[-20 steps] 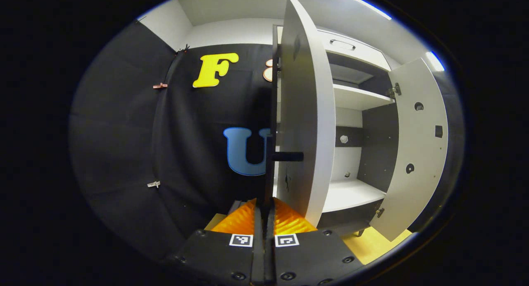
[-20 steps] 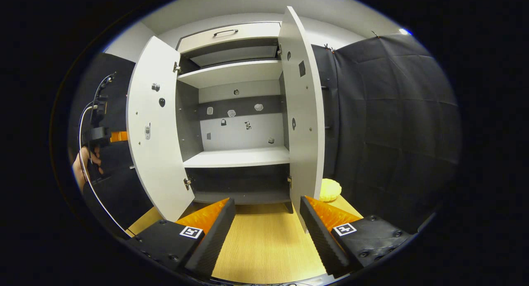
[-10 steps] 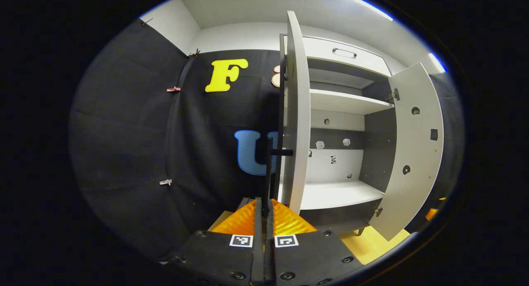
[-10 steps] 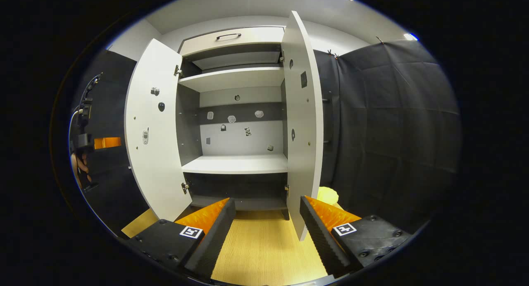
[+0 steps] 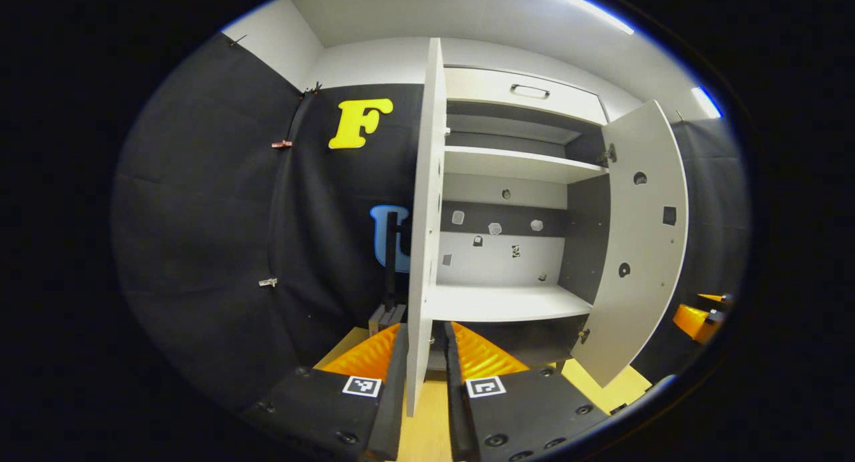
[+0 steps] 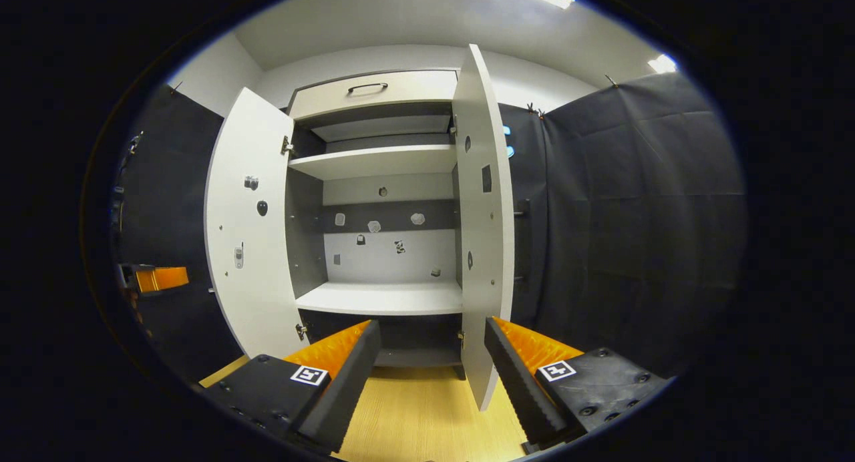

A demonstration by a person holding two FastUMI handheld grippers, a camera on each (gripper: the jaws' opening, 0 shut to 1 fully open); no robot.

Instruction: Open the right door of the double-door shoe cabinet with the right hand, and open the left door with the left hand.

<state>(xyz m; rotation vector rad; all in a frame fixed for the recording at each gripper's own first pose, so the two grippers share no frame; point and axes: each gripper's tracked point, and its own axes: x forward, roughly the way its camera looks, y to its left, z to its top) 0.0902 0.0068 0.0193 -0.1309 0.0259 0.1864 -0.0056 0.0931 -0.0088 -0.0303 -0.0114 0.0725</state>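
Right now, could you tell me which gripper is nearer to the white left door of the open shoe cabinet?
Left. The left gripper straddles the white left door's bottom edge; the right gripper sits back by the right door.

Light wooden floor [image 6: 427, 415] below; metal clips [image 5: 268, 282] pin the cloth.

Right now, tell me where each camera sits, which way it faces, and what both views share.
Left gripper view: rides the left gripper, looking edge-on along the left door between its parted fingers into the cabinet.
Right gripper view: rides the right gripper, facing the open cabinet straight on, fingers wide apart over the wooden floor.
Shared: both doors swung open, the white shelf, the top drawer.
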